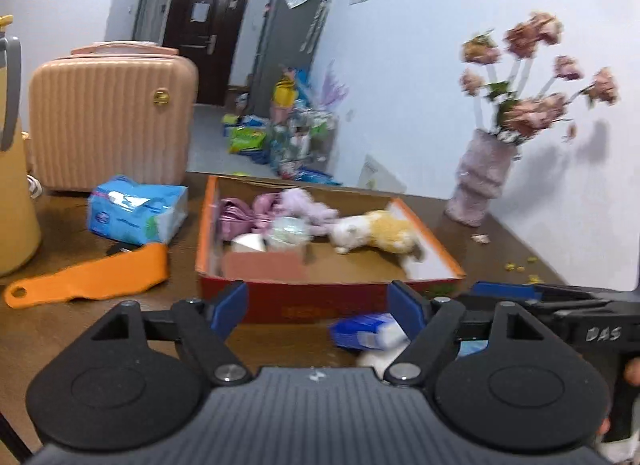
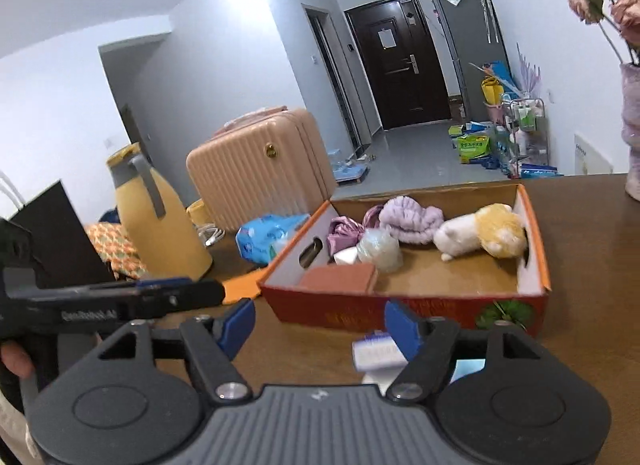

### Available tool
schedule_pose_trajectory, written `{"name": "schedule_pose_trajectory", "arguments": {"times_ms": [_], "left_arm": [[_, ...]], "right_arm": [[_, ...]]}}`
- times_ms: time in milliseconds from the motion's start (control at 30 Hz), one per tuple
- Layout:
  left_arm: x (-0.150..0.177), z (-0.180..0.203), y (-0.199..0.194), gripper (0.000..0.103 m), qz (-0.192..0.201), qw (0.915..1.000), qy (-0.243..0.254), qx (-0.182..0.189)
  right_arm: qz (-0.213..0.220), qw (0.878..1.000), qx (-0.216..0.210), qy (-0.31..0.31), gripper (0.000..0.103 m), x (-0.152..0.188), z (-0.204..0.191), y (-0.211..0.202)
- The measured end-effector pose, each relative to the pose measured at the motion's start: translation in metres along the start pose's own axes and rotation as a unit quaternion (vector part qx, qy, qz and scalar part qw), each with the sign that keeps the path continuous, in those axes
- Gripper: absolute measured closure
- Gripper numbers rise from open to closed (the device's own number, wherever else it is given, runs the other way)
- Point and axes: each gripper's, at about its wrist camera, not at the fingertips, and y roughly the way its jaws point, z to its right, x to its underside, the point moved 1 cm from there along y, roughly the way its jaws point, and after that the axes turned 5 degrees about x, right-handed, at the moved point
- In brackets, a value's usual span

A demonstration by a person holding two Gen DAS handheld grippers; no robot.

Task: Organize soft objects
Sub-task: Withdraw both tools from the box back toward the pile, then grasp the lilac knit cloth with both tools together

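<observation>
— Nearest the lens, what do you see?
— Blue-padded fingers of the left gripper (image 1: 318,307), jaws apart with nothing between the pads; just past them a small blue-and-white packet (image 1: 366,335) lies on the brown table (image 1: 100,329), in front of the box.
— And the other one?
— Right gripper (image 2: 320,325) likewise spread, empty; the same packet sits beside its right finger; the left gripper shows at that view's left edge, held by a hand (image 2: 14,359).
— Where are the soft things?
— Inside the red cardboard box (image 1: 320,305): a white-and-yellow plush toy (image 1: 376,233) at the right end near the wall, a lilac fluffy piece (image 1: 306,203) and pink satin cloth (image 1: 244,213) at the back left; a blue tissue pack (image 1: 136,209) lies outside, left of the box, with an orange scraper (image 1: 88,281) near it.
— Further off?
— A pink suitcase (image 1: 112,113), a yellow jug (image 2: 160,221), a vase of flowers (image 1: 480,181) on the right.
</observation>
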Motion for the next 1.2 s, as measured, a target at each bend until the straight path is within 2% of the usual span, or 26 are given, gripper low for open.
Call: {"name": "schedule_pose_trajectory", "arguments": {"times_ms": [67, 200, 400, 533, 667, 800, 967, 1200], "left_arm": [[0.009, 0.007, -0.011, 0.024, 0.004, 1.0000, 0.005, 0.007], [0.028, 0.021, -0.036, 0.024, 0.015, 0.9997, 0.016, -0.004], [0.069, 0.034, -0.077, 0.023, 0.030, 0.9993, 0.014, -0.016], [0.106, 0.044, -0.107, 0.022, 0.026, 0.9991, 0.019, -0.027], [0.139, 0.054, -0.123, 0.022, 0.008, 0.9993, 0.020, -0.031], [0.157, 0.063, -0.124, 0.022, -0.009, 0.9992, 0.023, -0.033], [0.160, 0.072, -0.114, 0.022, -0.016, 0.9984, 0.038, -0.038], [0.152, 0.070, -0.085, 0.022, -0.030, 0.9982, 0.036, -0.037]], "right_arm": [[0.011, 1.000, 0.000, -0.008, 0.032, 0.009, -0.004, -0.019], [0.031, 0.999, 0.002, -0.014, 0.032, 0.030, -0.008, -0.053], [0.039, 0.999, 0.018, -0.027, 0.032, 0.065, -0.012, -0.092], [0.042, 0.998, 0.033, -0.028, 0.031, 0.094, -0.013, -0.118], [0.033, 0.999, 0.028, -0.017, 0.029, 0.128, -0.013, -0.137], [0.027, 0.999, 0.022, 0.020, 0.029, 0.155, -0.005, -0.143], [0.024, 0.998, 0.037, 0.036, 0.029, 0.173, 0.008, -0.142], [0.025, 0.996, 0.059, 0.056, 0.029, 0.165, 0.030, -0.116]]}}
